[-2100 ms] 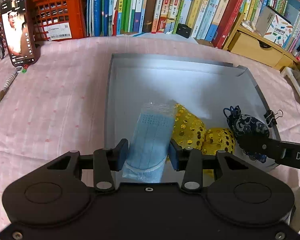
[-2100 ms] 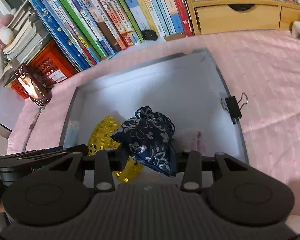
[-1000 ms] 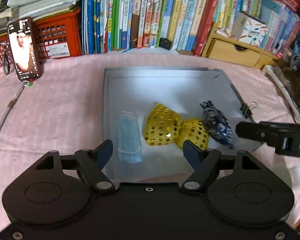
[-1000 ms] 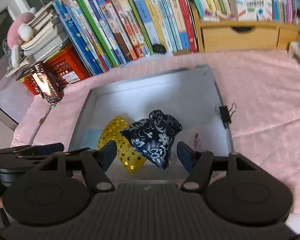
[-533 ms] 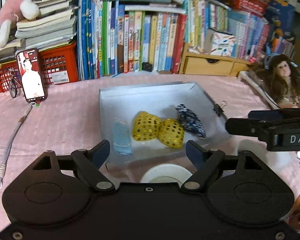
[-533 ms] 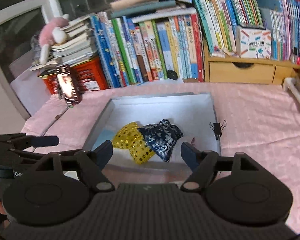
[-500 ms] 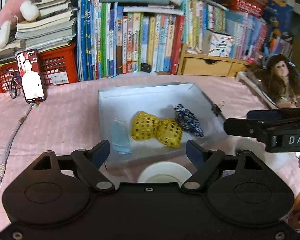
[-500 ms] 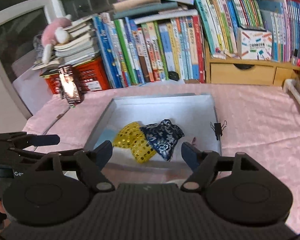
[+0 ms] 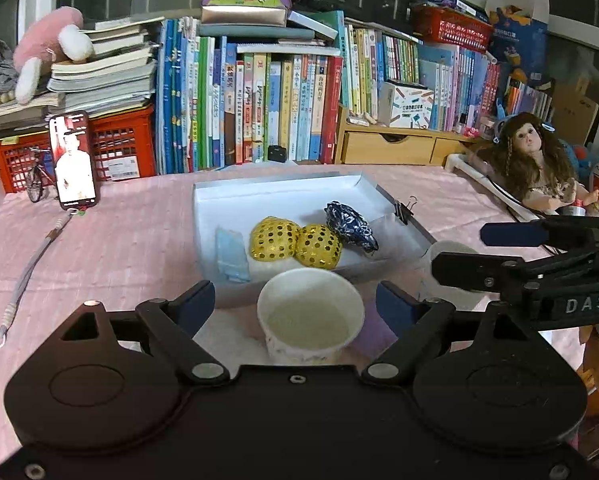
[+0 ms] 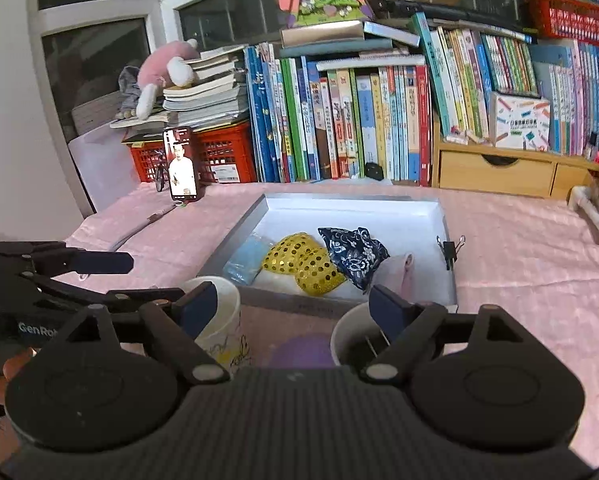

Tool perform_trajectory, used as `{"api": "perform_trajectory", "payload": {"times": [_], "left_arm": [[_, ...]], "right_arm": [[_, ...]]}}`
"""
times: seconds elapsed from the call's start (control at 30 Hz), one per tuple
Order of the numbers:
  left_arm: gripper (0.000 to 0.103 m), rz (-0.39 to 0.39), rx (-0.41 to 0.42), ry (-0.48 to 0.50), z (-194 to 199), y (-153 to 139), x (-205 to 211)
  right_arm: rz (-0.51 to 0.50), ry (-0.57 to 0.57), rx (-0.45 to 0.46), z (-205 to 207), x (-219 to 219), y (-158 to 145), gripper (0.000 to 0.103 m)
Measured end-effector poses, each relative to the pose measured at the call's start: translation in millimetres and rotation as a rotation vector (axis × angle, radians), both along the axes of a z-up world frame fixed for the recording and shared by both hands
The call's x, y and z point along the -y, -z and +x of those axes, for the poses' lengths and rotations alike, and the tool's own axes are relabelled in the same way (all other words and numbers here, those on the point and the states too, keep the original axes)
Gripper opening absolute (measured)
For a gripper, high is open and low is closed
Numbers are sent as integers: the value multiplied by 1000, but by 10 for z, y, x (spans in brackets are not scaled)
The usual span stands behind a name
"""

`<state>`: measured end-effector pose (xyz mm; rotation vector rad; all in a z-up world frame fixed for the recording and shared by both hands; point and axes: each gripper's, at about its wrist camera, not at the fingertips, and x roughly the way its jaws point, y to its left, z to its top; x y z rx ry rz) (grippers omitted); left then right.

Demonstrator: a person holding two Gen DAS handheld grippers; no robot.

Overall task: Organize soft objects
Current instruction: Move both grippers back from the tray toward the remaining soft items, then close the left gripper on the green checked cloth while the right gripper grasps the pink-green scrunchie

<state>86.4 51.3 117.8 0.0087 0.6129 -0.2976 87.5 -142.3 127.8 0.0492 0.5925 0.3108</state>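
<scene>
A shallow grey box [image 9: 203, 216] [image 10: 235, 248] on the pink cloth holds a pale blue mask pack [image 9: 231, 254] [image 10: 245, 260], a gold sequin piece [image 9: 295, 240] [image 10: 303, 266], a dark blue floral pouch [image 9: 351, 224] [image 10: 353, 256] and a pink cloth item [image 10: 397, 272]. My left gripper [image 9: 297, 304] is well back from the box, its jaws opening and holding nothing, with a white paper cup [image 9: 311, 320] standing on the table between them. My right gripper [image 10: 291, 308] is also pulled back, its jaws opening and empty.
Two paper cups [image 10: 219, 320] [image 10: 355, 336] and a purple item [image 10: 303, 350] stand in front of the box. A binder clip [image 10: 449, 252] is on the box's right wall. A phone [image 9: 73, 160], red crates, books, a wooden drawer unit and a doll [image 9: 531, 160] ring the table.
Both grippers let go of the mask pack and the blue pouch, which now lie in the box. Both pulled back and tipped up, jaws widening; the cups came into view.
</scene>
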Motion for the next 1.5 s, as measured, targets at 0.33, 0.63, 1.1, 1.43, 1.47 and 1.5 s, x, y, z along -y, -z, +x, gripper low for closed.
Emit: {"api": "perform_trajectory", "payload": {"times": [0.33, 0.63, 1.1, 1.43, 1.47, 1.5], "left_arm": [[92, 7, 47, -88, -260, 279, -191], [98, 20, 115, -187, -363, 531, -390], [101, 94, 206, -234, -418, 817, -482], [101, 59, 180, -303, -329, 955, -655], [101, 61, 177, -306, -322, 972, -662], [101, 62, 174, -310, -317, 986, -671]], "right_arm": [[-64, 8, 106, -397, -131, 146, 99], [-103, 19, 149, -589, -227, 342, 101], [-132, 28, 165, -762, -391, 738, 103], [-117, 45, 163, -813, -452, 981, 103], [-119, 50, 166, -815, -460, 1001, 103], [-122, 53, 169, -818, -470, 1022, 103]]}}
